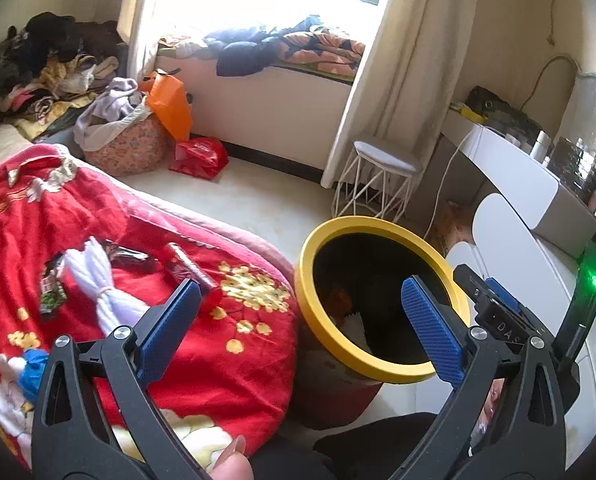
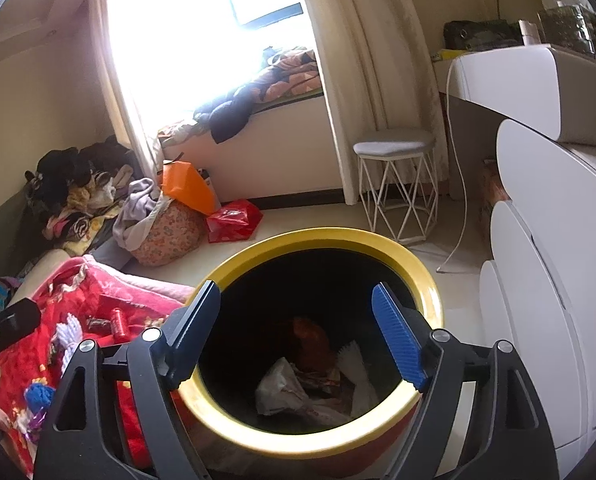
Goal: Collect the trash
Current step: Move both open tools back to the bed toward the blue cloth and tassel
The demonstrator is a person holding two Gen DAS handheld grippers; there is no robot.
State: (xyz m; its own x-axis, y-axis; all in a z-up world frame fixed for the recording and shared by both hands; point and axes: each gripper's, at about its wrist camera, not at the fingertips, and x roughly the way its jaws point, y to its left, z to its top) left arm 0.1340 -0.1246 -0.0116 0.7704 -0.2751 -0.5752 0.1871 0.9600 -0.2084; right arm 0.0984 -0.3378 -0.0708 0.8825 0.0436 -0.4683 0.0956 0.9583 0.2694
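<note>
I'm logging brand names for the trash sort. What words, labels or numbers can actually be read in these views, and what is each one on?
"DAS": white letters on the black body of the right tool, seen from the left wrist; it may run on past what shows.
Red bag on the floor: pale print, too blurred to read.
Wrappers on the red blanket: print too small to read.

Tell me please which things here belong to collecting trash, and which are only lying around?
For the job:
- yellow-rimmed bin, trash already inside
- wrappers on the red blanket
- red can

Just lying about:
- clothes pile
- white stool
- orange bag
- white yarn bundle
</note>
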